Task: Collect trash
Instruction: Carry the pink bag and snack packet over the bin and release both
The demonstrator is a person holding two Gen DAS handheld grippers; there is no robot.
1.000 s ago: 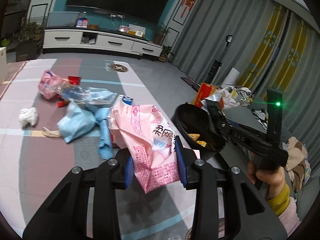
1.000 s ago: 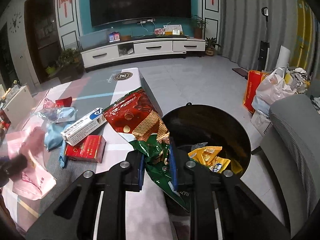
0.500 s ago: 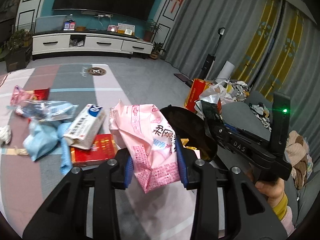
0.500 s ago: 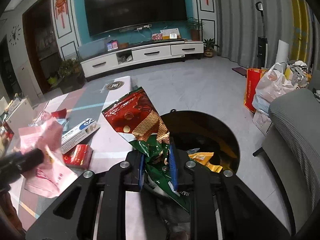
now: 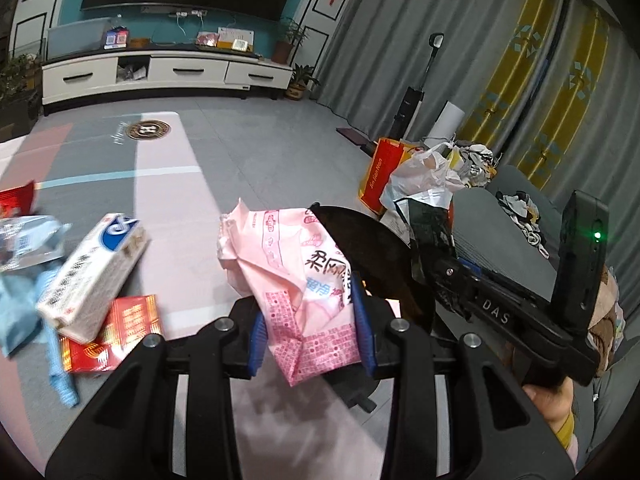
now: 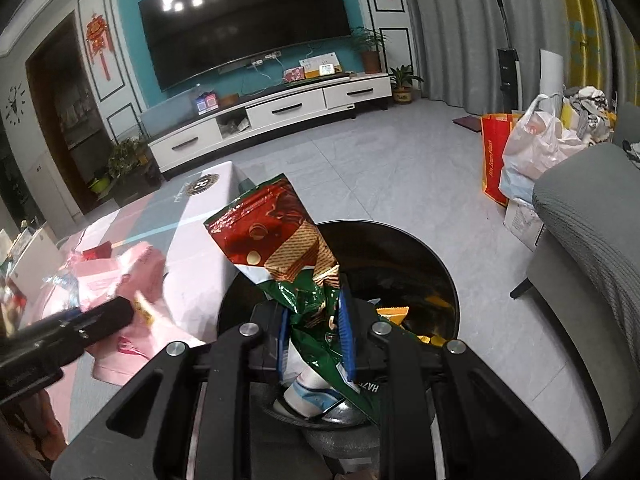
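Note:
My left gripper (image 5: 310, 328) is shut on a crumpled pink wrapper (image 5: 292, 276) and holds it above the table edge, beside the black trash bin (image 5: 376, 252). My right gripper (image 6: 314, 332) is shut on a red and green snack bag (image 6: 280, 240) and holds it over the open bin (image 6: 420, 256), which holds yellow wrappers (image 6: 394, 312). The right gripper also shows in the left wrist view (image 5: 500, 308), over the bin. The left gripper and pink wrapper show at the left of the right wrist view (image 6: 120, 280).
On the table (image 5: 172, 200) lie a white and blue box (image 5: 92, 272), a red pack (image 5: 112, 332) and blue wrappers (image 5: 20, 300). A grey sofa (image 6: 592, 232) stands right of the bin. Full bags (image 6: 532, 152) sit on the floor beyond.
My left gripper has carried the pink wrapper rightwards towards the bin. My right gripper has moved further over the bin with the snack bag.

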